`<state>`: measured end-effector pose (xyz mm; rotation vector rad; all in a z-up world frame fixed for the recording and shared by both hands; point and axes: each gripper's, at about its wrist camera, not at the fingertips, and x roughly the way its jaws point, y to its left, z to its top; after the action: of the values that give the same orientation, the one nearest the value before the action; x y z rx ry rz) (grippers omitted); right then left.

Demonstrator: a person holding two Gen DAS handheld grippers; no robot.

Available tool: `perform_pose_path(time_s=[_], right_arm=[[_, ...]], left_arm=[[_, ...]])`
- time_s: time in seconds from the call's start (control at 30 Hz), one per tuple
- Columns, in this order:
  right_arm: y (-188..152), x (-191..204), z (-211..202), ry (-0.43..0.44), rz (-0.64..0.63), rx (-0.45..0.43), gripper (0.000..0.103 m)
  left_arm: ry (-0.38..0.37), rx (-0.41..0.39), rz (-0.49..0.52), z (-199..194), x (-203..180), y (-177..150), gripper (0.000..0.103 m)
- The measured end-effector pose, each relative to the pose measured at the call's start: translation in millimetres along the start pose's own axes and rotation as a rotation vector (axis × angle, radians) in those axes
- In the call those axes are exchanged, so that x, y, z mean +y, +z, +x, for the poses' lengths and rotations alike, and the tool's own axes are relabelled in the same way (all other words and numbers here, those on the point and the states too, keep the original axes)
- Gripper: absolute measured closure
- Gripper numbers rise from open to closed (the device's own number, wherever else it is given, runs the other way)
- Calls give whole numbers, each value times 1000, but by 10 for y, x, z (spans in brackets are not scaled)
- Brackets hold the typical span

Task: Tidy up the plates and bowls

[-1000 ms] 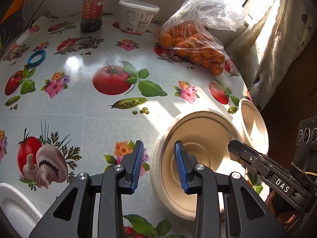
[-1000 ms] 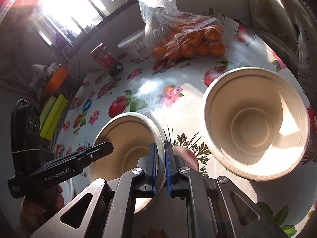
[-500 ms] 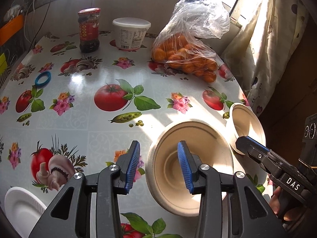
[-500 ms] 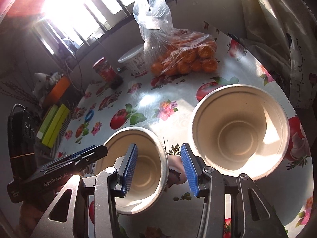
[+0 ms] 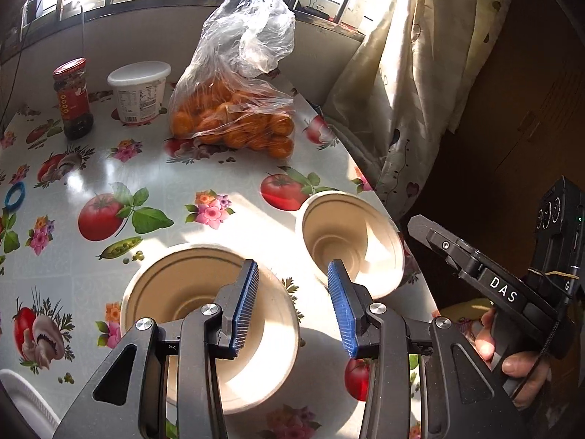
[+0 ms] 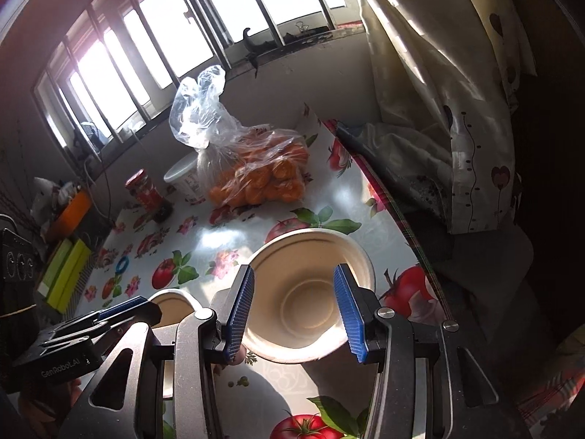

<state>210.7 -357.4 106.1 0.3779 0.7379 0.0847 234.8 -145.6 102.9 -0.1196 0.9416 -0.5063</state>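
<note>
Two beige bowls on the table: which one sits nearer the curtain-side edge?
The smaller, deeper bowl, right at the table edge by the curtain. The wider bowl sits further in, beside the mushroom print, under the left gripper.

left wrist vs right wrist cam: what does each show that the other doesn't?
Left wrist only: white plate at the lower-left edge, the near bowl's whole rim, and a hand holding the right gripper.
Right wrist only: yellow-green boxes and an orange box off the table's left side, and the far bowl's full interior.
Both: both bowls, orange bag, red jar, white tub, blue ring, curtain. Left gripper and right gripper have jaws open, holding nothing.
</note>
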Motion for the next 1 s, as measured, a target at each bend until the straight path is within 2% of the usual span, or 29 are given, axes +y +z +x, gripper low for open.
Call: perform_pose_path(time_s=[0.3, 0.57, 0.63, 1.0], right_arm=[[8, -368, 176, -58, 18, 50, 59], [-4, -481, 371, -50, 29, 88, 71], [-4, -492, 416, -40, 36, 98, 77], [-14, -522, 532, -6, 39, 134, 90]], left_arm=[[9, 54, -17, 320, -191, 38, 62], [47, 73, -70, 518, -132, 130, 62], [39, 76, -67, 546, -147, 135, 62], [42, 100, -86, 694, -130, 144, 62]])
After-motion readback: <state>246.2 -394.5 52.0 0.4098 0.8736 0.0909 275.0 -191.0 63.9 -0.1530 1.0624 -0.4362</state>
